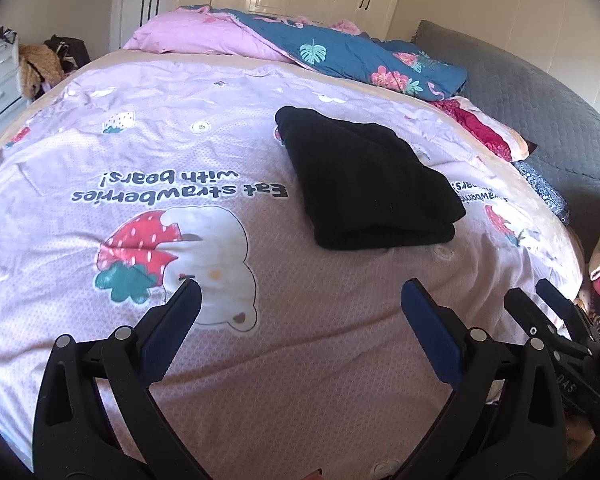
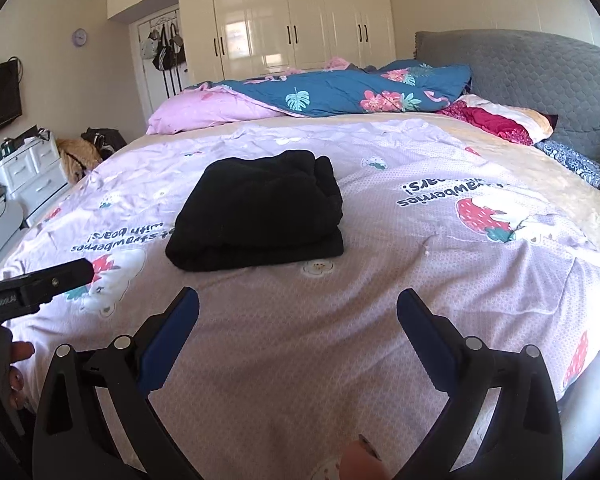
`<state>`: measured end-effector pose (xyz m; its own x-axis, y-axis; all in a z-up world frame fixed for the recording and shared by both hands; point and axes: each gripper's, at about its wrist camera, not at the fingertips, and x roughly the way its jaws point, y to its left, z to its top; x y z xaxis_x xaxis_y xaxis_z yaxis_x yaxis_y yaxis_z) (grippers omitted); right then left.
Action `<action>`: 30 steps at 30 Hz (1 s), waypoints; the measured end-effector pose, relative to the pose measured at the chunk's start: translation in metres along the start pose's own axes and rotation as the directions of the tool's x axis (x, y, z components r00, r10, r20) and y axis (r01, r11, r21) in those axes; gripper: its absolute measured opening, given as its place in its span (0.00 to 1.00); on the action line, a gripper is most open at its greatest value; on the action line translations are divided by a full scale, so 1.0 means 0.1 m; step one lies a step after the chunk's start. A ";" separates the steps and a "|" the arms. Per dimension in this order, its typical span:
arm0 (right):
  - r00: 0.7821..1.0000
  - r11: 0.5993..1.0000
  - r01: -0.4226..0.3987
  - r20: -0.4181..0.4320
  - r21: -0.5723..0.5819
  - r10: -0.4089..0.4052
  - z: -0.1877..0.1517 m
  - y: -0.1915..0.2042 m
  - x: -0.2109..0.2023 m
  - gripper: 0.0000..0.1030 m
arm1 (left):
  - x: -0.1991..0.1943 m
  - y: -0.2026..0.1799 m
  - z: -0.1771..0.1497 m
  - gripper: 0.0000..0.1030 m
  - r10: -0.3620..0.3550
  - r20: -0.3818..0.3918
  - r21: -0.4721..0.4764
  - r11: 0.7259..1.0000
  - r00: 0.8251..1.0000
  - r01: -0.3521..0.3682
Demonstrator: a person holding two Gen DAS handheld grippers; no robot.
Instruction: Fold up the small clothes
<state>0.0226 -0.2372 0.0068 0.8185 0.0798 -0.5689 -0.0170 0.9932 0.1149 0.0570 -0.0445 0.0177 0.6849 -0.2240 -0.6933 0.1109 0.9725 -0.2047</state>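
Ahead, folded black garment [image 1: 364,184] on bedspread [image 1: 260,360], beyond both spread-apart, empty claws: left claw [image 1: 300,300], right claw [image 2: 298,306].

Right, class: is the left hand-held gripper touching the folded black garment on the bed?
Apart. The left wrist view shows the left hand-held gripper open, with a strip of purple bedspread between its fingertips and the folded black garment.
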 end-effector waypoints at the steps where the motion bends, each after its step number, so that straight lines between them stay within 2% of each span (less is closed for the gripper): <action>1: 1.000 1.000 -0.001 0.006 -0.002 0.001 -0.02 0.00 -0.02 0.96 | -0.01 0.00 -0.02 0.91 0.002 0.003 0.000 1.000 1.000 -0.002; 6: 0.999 1.000 -0.012 0.040 0.003 0.012 -0.14 0.00 -0.16 0.96 | -0.09 -0.03 -0.07 0.91 0.011 0.018 0.004 1.000 1.000 -0.011; 19: 0.994 0.995 0.094 -0.058 0.012 -0.093 -0.21 -0.01 0.05 0.96 | 0.13 -0.10 -0.16 0.91 0.031 -0.037 0.031 0.999 0.999 -0.030; 30: 0.993 0.995 0.099 -0.070 0.008 -0.098 -0.23 -0.01 0.09 0.96 | 0.20 -0.09 -0.17 0.91 0.029 -0.048 0.028 0.999 0.998 -0.027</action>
<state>0.0172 -0.2351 -0.0173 0.7737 -0.0126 -0.6334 0.0692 0.9955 0.0647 0.0575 -0.0592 -0.0053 0.6521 -0.1990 -0.7315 0.1128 0.9797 -0.1660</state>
